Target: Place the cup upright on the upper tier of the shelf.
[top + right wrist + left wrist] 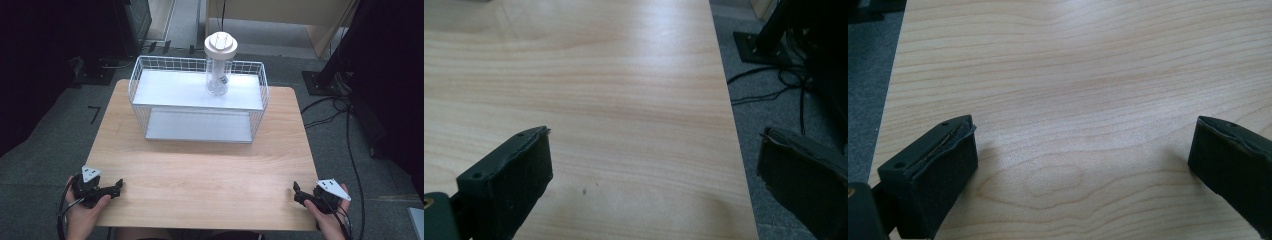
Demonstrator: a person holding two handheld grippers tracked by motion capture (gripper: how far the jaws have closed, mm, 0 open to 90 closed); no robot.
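A white wire two-shelf rack (pixel 197 102) stands at the far middle of the wooden table (pixel 200 165). On its upper shelf a clear tall jar with a white lid (pixel 219 62) stands upright. My left gripper (pixel 116 186) rests at the table's near left corner, held in a hand, jaws wide apart with nothing between them (pixel 1083 150). At the near right corner my right gripper (pixel 296 191) is likewise open and empty (pixel 654 160); its right jaw hangs past the table's edge.
Grey carpet surrounds the table. Black cables (pixel 345 115) and a black stand base (pixel 322 80) lie on the floor to the right. Dark equipment (pixel 120 30) stands at the back left, a wooden panel (pixel 280 12) at the back.
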